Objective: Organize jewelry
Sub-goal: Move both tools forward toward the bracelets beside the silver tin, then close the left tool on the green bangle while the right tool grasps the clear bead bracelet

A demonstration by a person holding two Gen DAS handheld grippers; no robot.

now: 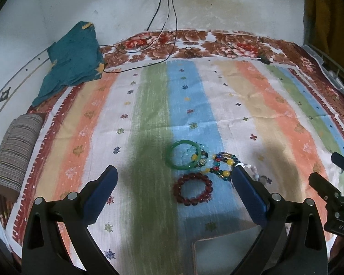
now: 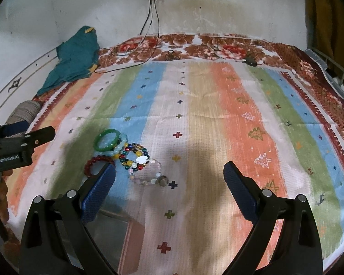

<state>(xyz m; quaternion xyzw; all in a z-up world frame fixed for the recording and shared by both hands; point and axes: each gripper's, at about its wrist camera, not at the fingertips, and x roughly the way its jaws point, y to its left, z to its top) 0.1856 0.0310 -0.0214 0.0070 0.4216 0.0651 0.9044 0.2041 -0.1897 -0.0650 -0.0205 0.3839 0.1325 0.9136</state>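
Note:
Several bracelets lie in a cluster on the striped cloth. A green jade bangle point(image 1: 185, 154) point(image 2: 106, 139) overlaps a pale bead bracelet point(image 2: 121, 146). A dark red bead bracelet point(image 1: 192, 191) point(image 2: 94, 162) lies nearest. A multicolour bead bracelet point(image 1: 222, 163) point(image 2: 133, 155) and a clear pinkish bead bracelet point(image 2: 146, 173) lie to the right. My left gripper point(image 1: 174, 178) is open above the cloth, with the cluster between its fingers. My right gripper point(image 2: 169, 171) is open, to the right of the cluster. Both are empty.
A box lid or tray edge point(image 1: 217, 247) point(image 2: 117, 236) lies at the near edge of the cloth. A teal cloth point(image 1: 73, 57) and a striped folded cloth point(image 1: 16, 151) lie at the left. Cables point(image 1: 167, 23) hang from a wall socket at the back.

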